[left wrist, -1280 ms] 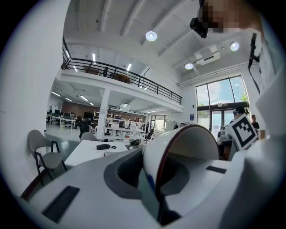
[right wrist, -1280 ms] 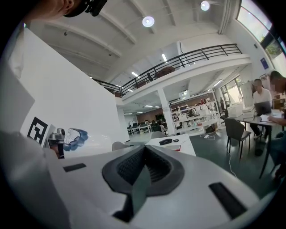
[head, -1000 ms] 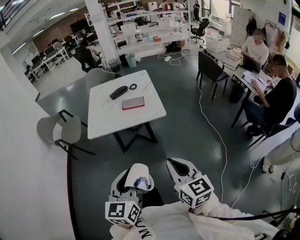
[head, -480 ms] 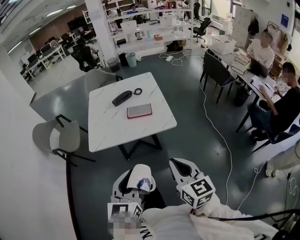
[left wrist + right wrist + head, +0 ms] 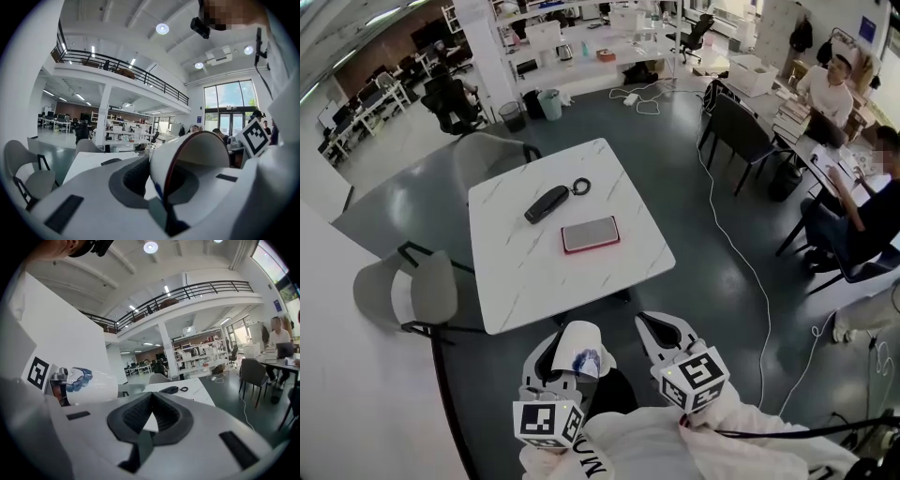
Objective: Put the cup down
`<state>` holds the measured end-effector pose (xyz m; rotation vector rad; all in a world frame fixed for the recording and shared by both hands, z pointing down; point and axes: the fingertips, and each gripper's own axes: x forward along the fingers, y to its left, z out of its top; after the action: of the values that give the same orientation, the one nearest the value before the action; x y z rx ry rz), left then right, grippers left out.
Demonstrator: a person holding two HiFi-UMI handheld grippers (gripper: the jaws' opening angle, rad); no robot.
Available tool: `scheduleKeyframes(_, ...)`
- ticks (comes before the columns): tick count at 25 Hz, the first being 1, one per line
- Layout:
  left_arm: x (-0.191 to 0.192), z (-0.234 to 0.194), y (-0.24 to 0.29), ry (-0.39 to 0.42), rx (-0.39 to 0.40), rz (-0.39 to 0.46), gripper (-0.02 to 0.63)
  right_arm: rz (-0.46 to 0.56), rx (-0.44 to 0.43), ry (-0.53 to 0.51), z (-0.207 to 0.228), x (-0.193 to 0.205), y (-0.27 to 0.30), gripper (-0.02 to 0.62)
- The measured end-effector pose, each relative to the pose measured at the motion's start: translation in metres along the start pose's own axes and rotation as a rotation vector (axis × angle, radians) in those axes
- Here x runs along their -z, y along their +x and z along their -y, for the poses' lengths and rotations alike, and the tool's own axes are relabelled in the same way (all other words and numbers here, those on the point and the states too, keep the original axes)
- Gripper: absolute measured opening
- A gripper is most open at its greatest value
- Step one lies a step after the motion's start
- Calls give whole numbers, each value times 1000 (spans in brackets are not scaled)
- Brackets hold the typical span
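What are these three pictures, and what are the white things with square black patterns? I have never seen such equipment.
A person holds a two-jaw tool in each hand; no robot is there. The patterned cubes belong to them. One picture comes from a camera on the person's head, looking down; the other two from cameras on the tools. The left gripper grips a white cup; the right gripper is shut and empty. Ahead, the white table carries a dark case, a small ring and a flat red-edged device.

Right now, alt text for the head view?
The left claw grips a white cup with blue print; right claw is shut and empty. Both are above grey floor, just short of a white table carrying a red-edged tablet and a black case.
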<state>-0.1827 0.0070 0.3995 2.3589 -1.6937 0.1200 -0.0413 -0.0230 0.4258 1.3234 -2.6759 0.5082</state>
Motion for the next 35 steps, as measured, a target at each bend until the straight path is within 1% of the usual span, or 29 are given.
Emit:
scheduleKeyframes(9,-17,-73,62,-14,50,-35,40,-38,34,0,-1,-23,93,5)
scheduleKeyframes(17,-26,-118,103,-25,94,-53,40,-71,66,6,1,-32,152,5)
scheduleKeyframes(21,-26,-130,118,-29,103,-64,40,-87,76,9,4,-34,168,5)
scheduleKeyframes(28,-22,-139,135,-38,106,-86,40,-85,85,12,15,-39,183,5)
scheduleKeyframes(35,-22,-143,160,-28,67,-113,40,-69,65,7,37,-50,203,5)
